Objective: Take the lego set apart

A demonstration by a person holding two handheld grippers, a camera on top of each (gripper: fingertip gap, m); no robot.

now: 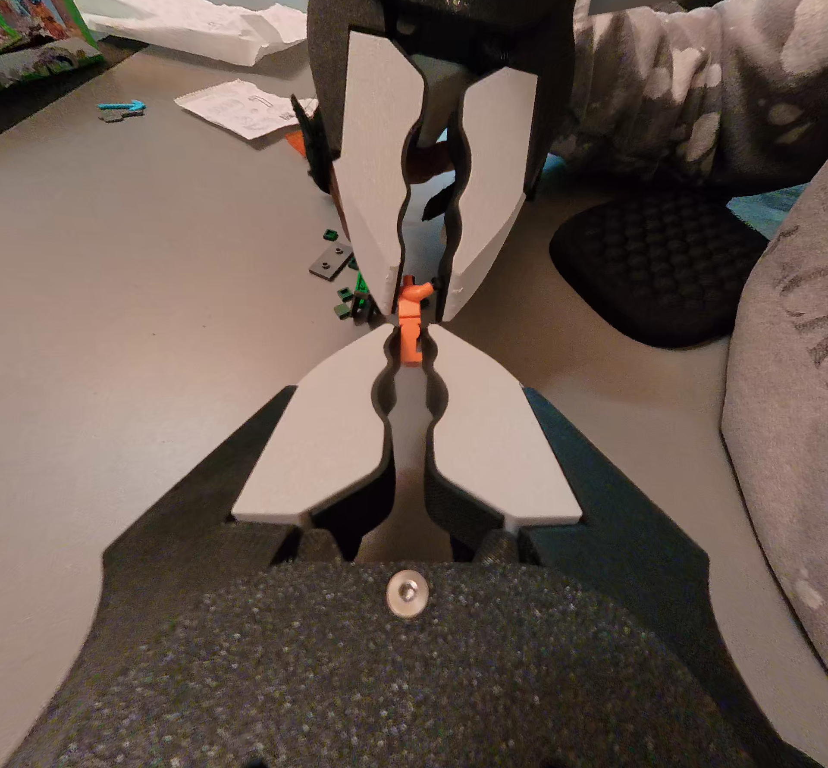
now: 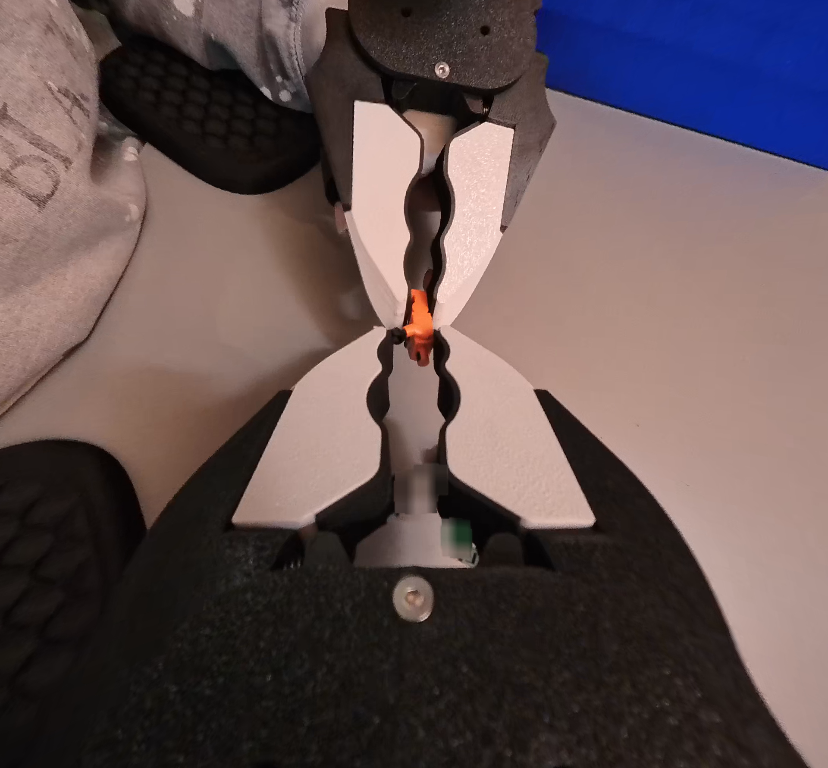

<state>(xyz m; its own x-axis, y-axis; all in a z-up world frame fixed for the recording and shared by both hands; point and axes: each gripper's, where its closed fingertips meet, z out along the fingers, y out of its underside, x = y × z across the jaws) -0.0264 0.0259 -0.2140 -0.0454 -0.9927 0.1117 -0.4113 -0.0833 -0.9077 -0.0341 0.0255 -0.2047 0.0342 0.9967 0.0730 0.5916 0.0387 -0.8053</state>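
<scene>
Both tongs clamped tip to tip on the orange minifigure (image 1: 410,325): left gripper (image 1: 410,343) pinching the legs, right gripper (image 1: 414,294) the torso; tiny, stiff, slippery plastic, likely to pop apart at the hips

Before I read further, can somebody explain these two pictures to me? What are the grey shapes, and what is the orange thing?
Each picture comes from a camera on one hand-held tool, looking along its tongs. The left tongs and the right tongs meet tip to tip, both shut on a small orange plastic lego figure. Below lies a grey table with small dark green lego pieces, white crumpled paper and a blue plastic bin. A person's grey patterned sleeve shows too.
</scene>
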